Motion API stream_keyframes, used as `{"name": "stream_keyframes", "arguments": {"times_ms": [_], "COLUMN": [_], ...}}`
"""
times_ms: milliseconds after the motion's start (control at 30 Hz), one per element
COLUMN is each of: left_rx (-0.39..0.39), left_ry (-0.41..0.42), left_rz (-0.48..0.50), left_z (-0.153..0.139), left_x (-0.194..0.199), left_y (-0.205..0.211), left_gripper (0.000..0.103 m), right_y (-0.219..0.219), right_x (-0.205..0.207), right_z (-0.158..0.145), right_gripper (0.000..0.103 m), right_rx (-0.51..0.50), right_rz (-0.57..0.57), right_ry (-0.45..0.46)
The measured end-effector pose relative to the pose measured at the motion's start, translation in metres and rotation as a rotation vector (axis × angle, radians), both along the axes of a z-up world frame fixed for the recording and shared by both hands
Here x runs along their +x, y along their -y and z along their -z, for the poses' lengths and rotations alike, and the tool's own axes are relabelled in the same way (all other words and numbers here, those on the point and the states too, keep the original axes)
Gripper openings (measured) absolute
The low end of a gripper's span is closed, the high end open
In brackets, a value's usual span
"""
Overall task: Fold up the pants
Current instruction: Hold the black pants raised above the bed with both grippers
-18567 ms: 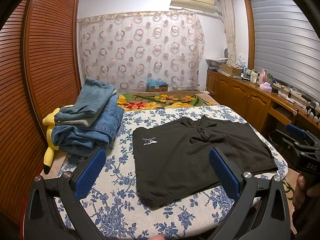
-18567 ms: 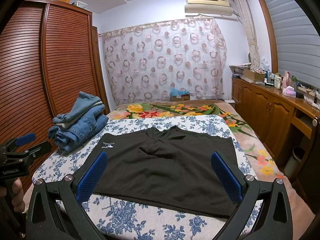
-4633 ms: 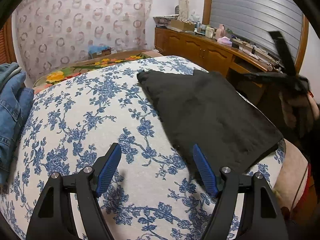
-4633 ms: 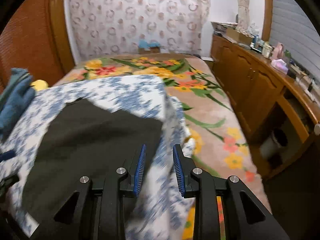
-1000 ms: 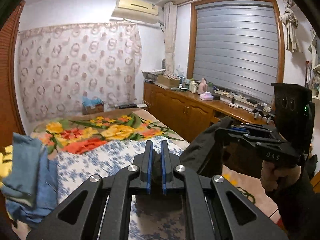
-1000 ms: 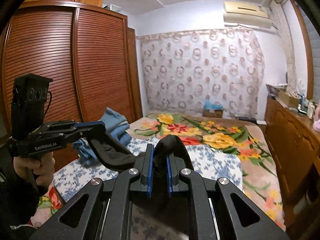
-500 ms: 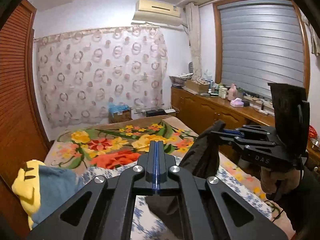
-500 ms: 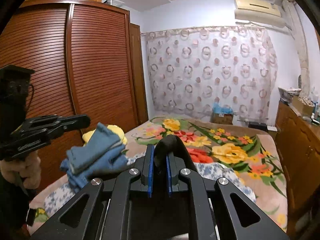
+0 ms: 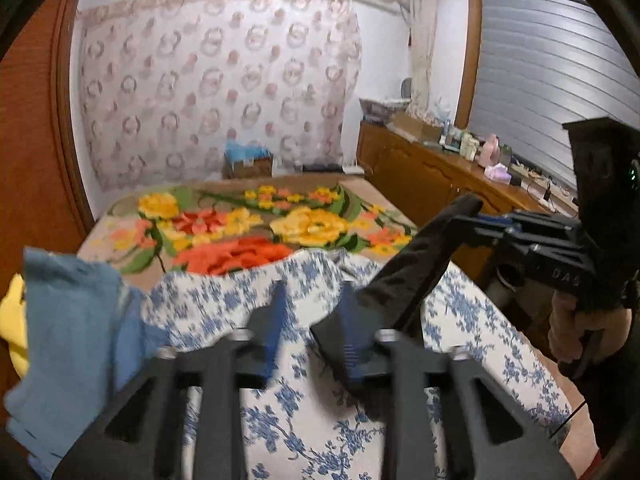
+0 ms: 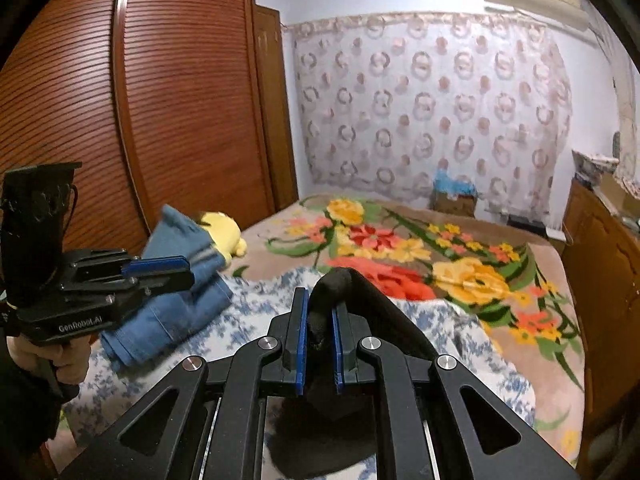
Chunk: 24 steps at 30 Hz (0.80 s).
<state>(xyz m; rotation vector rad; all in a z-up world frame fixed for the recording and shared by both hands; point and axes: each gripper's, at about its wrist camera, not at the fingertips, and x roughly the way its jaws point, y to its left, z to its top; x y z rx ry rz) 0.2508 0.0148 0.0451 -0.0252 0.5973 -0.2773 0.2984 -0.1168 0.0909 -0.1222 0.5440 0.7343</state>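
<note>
Left gripper (image 9: 310,326): low centre of the left wrist view, blurred by motion; its blue pads stand apart with nothing between them, where half a second ago they were pressed together. It has let go.

Right gripper (image 10: 319,334): low centre of the right wrist view, clamped on a bunched edge of the black pants (image 10: 340,280); the grip matches the earlier frames.

Pants: black cloth runs from the right gripper's pads, seen at centre right of the left wrist view, diagonally down toward the lower middle of that frame. The rest sinks behind the left gripper's frame onto the blue floral sheet (image 9: 460,320). How flat it lies I cannot tell; it is probably a loose heap rather than a neat fold.

What the release means: the pants now hang from one corner only, so this looks like a drop or a regrip, not a finished fold. A second hold seems needed before the next crease.

Against the earliest frame: then the pants lay spread flat on the sheet with both grippers open above them; now they are lifted and gathered.

Bystanders: folded jeans (image 10: 176,280) at left of the right wrist view, a yellow plush (image 10: 224,228) behind them.
</note>
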Motion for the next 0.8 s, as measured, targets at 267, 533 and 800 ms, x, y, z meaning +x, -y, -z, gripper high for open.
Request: {"name": "stream_keyframes", "arguments": {"times_ms": [267, 533, 800], "left_rx": [-0.023, 0.021, 0.059], "left_ry": [-0.084, -0.140, -0.152], "left_rz": [0.061, 0.109, 0.080], "left_z": [0.044, 0.073, 0.087], "left_x": [-0.010, -0.005, 0.031], "left_y": [0.025, 0.059, 0.062], "left_gripper": [0.061, 0.061, 0.018], "right_y": [-0.006, -0.013, 0.001], "right_x": [-0.010, -0.016, -0.021], "right_z": [-0.007, -0.004, 0.003], "right_gripper": [0.010, 0.010, 0.010], "right_rx": [-0.003, 0.003, 0.006], "right_rz": [0.020, 0.010, 0.008], "right_ry": [-0.019, -0.023, -0.015]}}
